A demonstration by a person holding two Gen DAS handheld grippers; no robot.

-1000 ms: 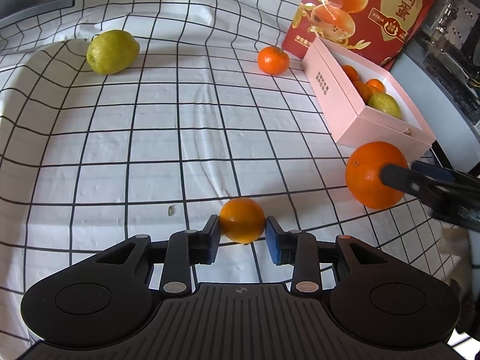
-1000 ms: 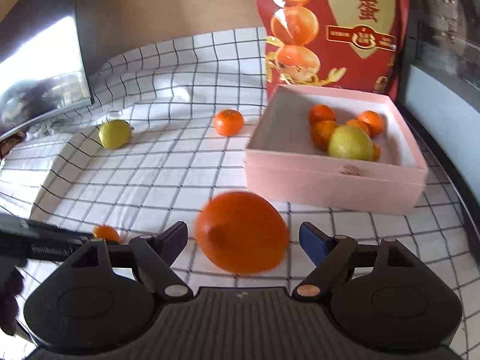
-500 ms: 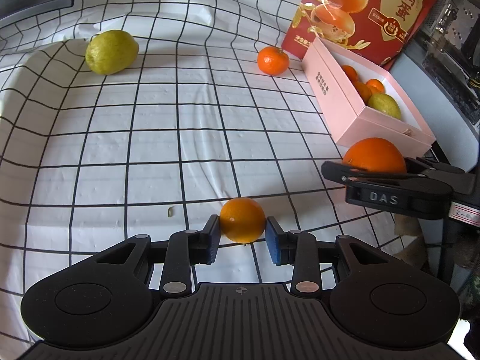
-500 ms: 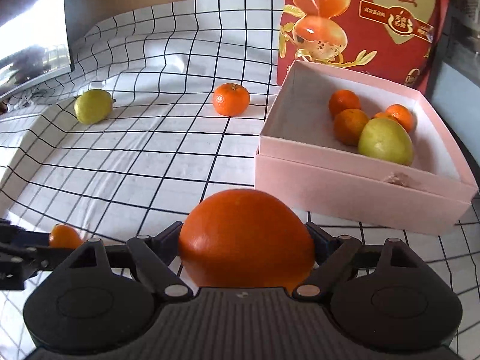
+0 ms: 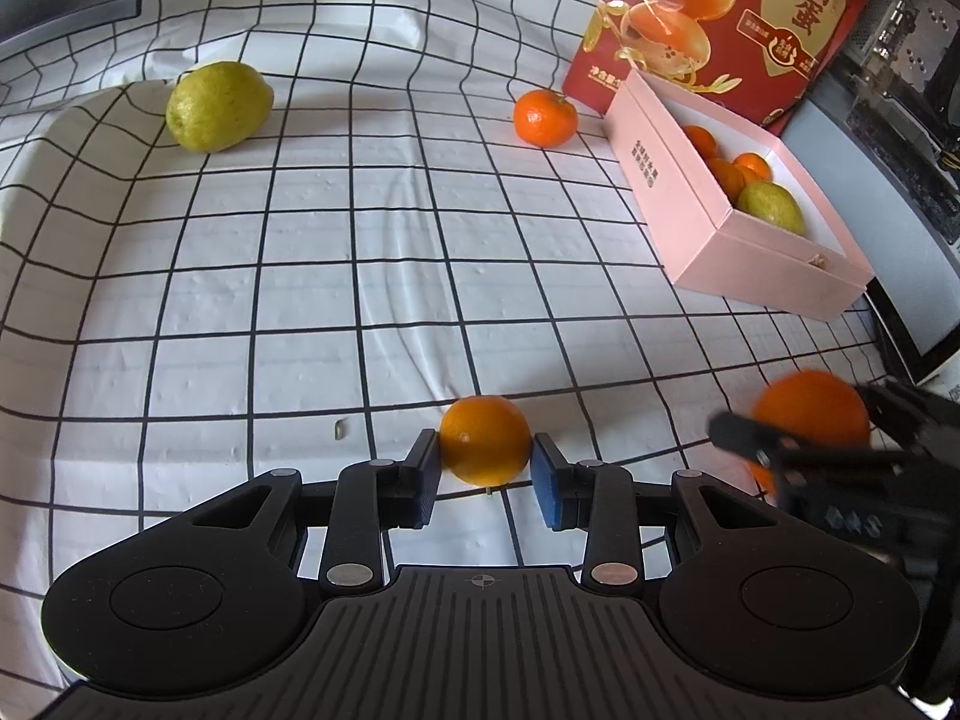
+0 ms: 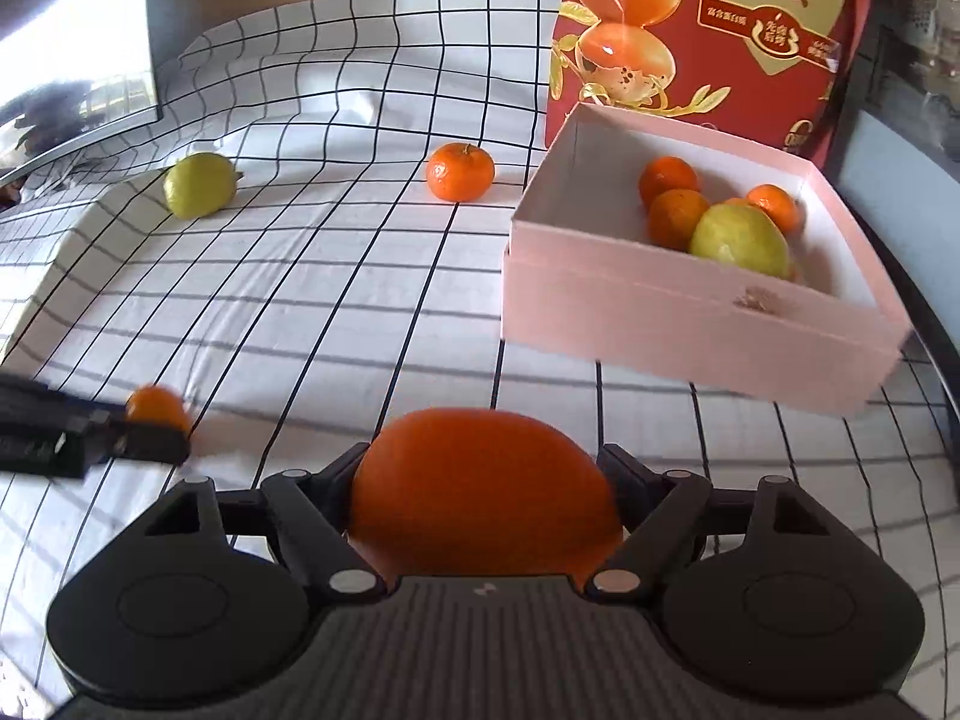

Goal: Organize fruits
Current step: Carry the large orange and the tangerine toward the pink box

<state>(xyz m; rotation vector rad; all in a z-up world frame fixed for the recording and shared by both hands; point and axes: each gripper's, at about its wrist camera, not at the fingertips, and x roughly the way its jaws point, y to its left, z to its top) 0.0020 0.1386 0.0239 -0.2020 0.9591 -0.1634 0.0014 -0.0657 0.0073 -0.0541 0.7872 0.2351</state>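
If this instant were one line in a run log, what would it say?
left gripper: shut on small orange | right gripper: shut on large orange | pink box: holds fruit | loose: lemon, mandarin

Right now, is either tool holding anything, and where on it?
The left tool grips a small orange at its sides, low on the cloth. The right tool clamps a large orange by its sides.
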